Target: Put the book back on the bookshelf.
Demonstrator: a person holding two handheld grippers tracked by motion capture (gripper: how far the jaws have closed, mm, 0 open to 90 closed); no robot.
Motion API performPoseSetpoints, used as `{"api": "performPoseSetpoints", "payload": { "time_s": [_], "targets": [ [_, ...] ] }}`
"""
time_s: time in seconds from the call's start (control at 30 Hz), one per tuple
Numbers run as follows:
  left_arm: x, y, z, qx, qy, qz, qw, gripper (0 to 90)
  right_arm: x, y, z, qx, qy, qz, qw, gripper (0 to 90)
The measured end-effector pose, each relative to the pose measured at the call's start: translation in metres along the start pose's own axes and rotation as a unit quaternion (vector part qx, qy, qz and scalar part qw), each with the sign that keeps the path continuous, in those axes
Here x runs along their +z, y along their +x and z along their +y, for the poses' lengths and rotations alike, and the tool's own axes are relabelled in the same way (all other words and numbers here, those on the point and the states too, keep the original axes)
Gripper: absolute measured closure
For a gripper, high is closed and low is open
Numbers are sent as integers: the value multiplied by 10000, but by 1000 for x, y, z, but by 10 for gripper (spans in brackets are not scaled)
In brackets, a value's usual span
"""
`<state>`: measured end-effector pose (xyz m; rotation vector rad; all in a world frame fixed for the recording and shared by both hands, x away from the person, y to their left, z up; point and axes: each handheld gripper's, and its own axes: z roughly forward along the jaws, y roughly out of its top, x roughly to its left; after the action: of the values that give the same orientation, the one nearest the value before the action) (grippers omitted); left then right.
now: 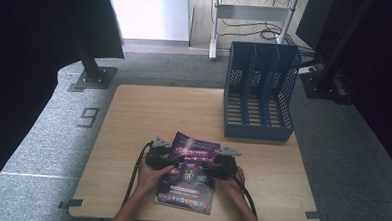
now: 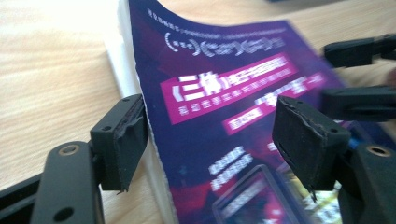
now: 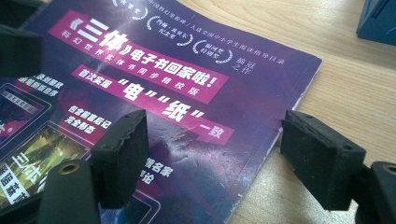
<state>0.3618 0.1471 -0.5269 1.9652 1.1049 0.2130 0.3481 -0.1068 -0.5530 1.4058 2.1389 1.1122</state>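
A light wooden table (image 1: 133,133) stands on grey carpet, one blue three-slot file rack (image 1: 259,93) at its far right. One purple magazine (image 1: 188,175) lies flat near the front edge between two hands. The left gripper (image 2: 210,140) straddles its left edge, jaws apart; the right gripper (image 3: 212,154) straddles its right edge, jaws apart. Up close, white Chinese print on pink banners is readable.

The left claw (image 2: 210,140) gapes astride the purple book's (image 2: 224,121) left edge.

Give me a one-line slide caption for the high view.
Both open grippers, left and right, straddle a purple book near a blue file rack.
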Motion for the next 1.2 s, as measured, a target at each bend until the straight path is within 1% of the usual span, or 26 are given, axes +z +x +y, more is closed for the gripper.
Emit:
{"api": "performPoseSetpoints", "payload": {
  "time_s": [0.03, 0.07, 0.1, 0.13, 0.17, 0.2, 0.23, 0.3, 0.33, 0.37, 0.43, 0.53, 0.57, 0.67, 0.73, 0.8, 0.87, 0.9, 0.93, 0.97, 1.03, 1.17, 1.2],
  "targets": [
    [0, -1, 1, -40, 29, -275, 9996, 302, 0, 0, 0, 2, 0, 1, 10000, 233],
    [1, -4, 1, -52, 34, -480, 9988, 305, 0, 0, 0, 8, 5, 2, 10000, 233],
    [1, -4, 1, -52, 34, -480, 9988, 294, 0, 0, 0, 9, 5, 2, 10000, 233],
    [2, -9, 1, 59, 35, -445, 9990, 296, 0, 0, 0, 9, 5, 7, 10000, 233],
    [3, -13, 1, 197, 43, -346, 9992, 296, 0, 0, 0, 9, 5, 7, 10000, 233],
    [3, -15, 1, 290, 51, -283, 9992, 292, 0, 0, 0, 2, 7, 17, 10000, 234],
    [4, -15, 1, 322, 48, -249, 9992, 292, 0, 0, 0, 2, 7, 17, 10000, 234],
    [5, -15, 1, 338, 43, -206, 9992, 295, 0, -1, 0, -1, 6, 28, 10000, 236],
    [7, -13, 3, 345, 93, -110, 9993, 309, 0, -1, 0, -6, 8, 34, 10000, 237],
    [7, -13, 3, 345, 93, -110, 9993, 313, 0, -2, 0, -24, 14, 43, 10000, 238],
    [12, -12, 7, 355, 150, -7, 9993, 329, 0, -3, 0, -48, 21, 71, 10000, 241],
    [17, -11, 10, 373, 213, 56, 9991, 349, -1, -3, 0, -56, 25, 78, 10000, 244],
    [19, -10, 11, 366, 179, 133, 9991, 357, -1, -3, 0, -55, 21, 76, 10000, 244],
    [19, -7, 9, 363, 190, 217, 9989, 384, -1, -3, 0, -60, 16, 79, 9999, 243],
    [19, -6, 8, 384, 176, 237, 9988, 416, -1, -3, 0, -58, 13, 83, 9999, 243],
    [18, -4, 5, 375, 100, 287, 9988, 453, -1, -3, 0, -54, 11, 80, 10000, 244],
    [18, -3, 4, 398, 104, 309, 9987, 484, -1, -3, 0, -52, 10, 78, 10000, 244],
    [19, -3, 3, 397, 94, 315, 9987, 484, -1, -3, 0, -52, 10, 78, 10000, 244],
    [19, -2, 2, 386, 67, 306, 9988, 513, -1, -3, 0, -55, 10, 78, 10000, 244],
    [19, -2, 2, 391, 52, 311, 9987, 513, -1, -3, 0, -55, 10, 78, 10000, 244],
    [18, -2, 2, 407, -6, 344, 9986, 569, -1, -3, 0, -56, 10, 78, 10000, 244],
    [18, -2, 2, 457, -32, 387, 9982, 636, -1, -3, 0, -53, 12, 92, 9999, 244],
    [17, -3, 2, 488, -73, 389, 9980, 653, -1, -3, 0, -55, 13, 98, 9999, 244]
  ]
}}
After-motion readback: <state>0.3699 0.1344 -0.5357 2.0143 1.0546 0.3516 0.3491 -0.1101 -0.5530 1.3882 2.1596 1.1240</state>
